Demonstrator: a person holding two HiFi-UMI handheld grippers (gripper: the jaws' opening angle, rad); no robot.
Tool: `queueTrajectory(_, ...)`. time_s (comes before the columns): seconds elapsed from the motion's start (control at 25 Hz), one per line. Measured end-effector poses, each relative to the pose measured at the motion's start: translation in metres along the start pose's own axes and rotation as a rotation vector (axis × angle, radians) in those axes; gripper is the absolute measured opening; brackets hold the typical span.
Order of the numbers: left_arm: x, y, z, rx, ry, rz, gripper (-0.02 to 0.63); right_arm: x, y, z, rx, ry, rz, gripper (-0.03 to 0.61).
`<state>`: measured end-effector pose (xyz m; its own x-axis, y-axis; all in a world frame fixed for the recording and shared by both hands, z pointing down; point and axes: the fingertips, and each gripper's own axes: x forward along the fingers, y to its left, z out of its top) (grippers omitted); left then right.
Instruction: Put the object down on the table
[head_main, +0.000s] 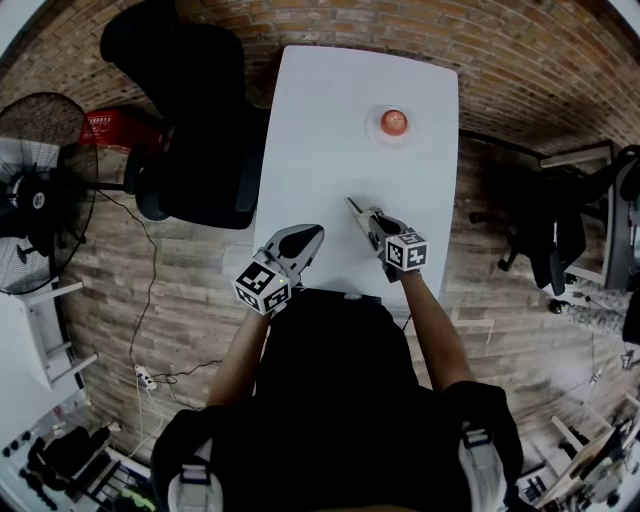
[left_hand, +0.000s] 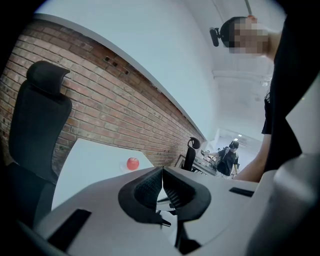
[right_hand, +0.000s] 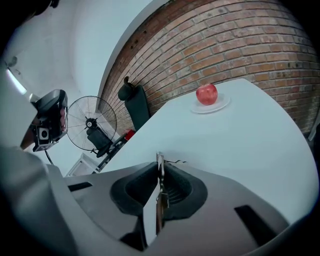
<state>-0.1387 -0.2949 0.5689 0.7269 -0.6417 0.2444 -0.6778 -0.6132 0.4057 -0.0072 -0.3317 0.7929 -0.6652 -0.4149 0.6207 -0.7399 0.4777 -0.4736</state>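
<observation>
Jaws of the right gripper are clenched on a thin metal blade. The blade stands edge-on between the pads, and its tip projects past the jaw tips toward the apple. Jaws of the left gripper are pressed together with nothing between them.

Blade location: in the grip, over the end of the table opposite the apple. In the head view its point aims up and left, to the left of the apple. No view shows whether the blade touches the table.

Right gripper: tilted downward, on the near side of the apple and well apart from it.

Left gripper: at the table edge farthest from the apple, to the left of the right gripper. Its nose points roughly toward the apple's end of the table.

Apple: red, resting on a small white plate near the far end of the table, toward the right edge.

Surroundings: a black chair stands to the left of the apple, against the table's left edge. A fan stands farther left of the apple, beyond the chair. A brick wall runs behind the apple.
</observation>
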Motion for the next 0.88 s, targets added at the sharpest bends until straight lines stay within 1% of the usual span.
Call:
queueTrajectory(0.28,-0.002,0.000,0.001,0.005,-0.001,0.004,0.021,-0.003,-0.009,0.001,0.040,-0.006,-0.039,0.037)
queueTrajectory(0.48,-0.004,-0.003,-0.001,0.005,0.003,0.007,0.021,-0.001,-0.018,-0.003,0.036,0.007,-0.051,0.054)
queueTrajectory(0.64,-0.004,-0.006,-0.002,0.012,0.004,0.007,0.021,-0.002,-0.027,-0.008,0.052,0.023,-0.069,0.074)
queueTrajectory(0.88,-0.004,-0.004,0.001,0.014,0.001,0.014,0.021,-0.001,-0.026,-0.005,0.051,0.025,-0.079,0.079)
